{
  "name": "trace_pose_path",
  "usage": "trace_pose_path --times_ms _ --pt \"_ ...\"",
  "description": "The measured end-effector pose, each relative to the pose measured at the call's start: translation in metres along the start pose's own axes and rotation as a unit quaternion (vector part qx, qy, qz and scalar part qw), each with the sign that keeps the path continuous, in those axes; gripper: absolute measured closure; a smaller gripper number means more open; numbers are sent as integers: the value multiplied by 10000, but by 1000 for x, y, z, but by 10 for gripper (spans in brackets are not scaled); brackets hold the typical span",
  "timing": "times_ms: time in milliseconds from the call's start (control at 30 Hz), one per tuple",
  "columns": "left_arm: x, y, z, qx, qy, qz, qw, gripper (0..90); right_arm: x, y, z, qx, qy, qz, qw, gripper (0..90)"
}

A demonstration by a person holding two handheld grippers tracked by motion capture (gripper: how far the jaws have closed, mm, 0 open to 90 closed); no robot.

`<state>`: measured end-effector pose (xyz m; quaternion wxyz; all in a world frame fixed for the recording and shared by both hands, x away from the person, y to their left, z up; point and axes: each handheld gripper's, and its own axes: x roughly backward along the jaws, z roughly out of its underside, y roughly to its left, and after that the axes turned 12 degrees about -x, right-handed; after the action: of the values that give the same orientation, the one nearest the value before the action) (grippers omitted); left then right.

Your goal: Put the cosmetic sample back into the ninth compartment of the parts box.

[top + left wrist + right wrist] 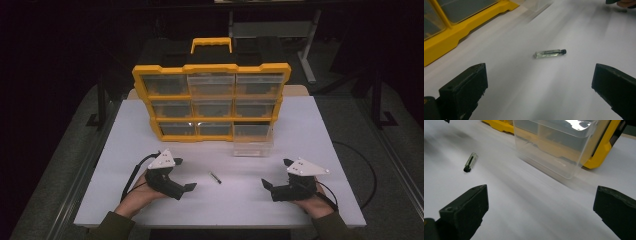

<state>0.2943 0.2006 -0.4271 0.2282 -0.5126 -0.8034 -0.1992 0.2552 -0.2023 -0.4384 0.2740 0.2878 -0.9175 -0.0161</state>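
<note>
My left gripper gapes wide, facing the small vial lying on the table; my right gripper gapes too, near the clear bin.

Yellow organizer upright at white table rear; clear bin pulled out in front

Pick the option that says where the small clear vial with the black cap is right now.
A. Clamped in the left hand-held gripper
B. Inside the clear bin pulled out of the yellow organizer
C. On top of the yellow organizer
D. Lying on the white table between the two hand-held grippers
D. The vial lies flat on the white table, apart from the open left hand-held gripper and the open right hand-held gripper, touching neither.
</note>
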Motion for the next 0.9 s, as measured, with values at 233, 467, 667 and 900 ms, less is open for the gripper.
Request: trace_pose_path --times_ms 233,467,667,900 --pt "-11 0 -9 -93 8 146 9999 0 1 -1 0 7 -48 30 10000 0" --pt "-18 2 -14 -128 19 220 9997 0 1 -1 1 -9 -29 40 10000 0" --pt "-27 3 -19 -218 33 301 9993 0 0 -1 1 -20 -23 29 10000 0" --pt "-36 4 -25 -198 -11 389 9990 0 0 -1 1 -10 -23 24 10000 0"
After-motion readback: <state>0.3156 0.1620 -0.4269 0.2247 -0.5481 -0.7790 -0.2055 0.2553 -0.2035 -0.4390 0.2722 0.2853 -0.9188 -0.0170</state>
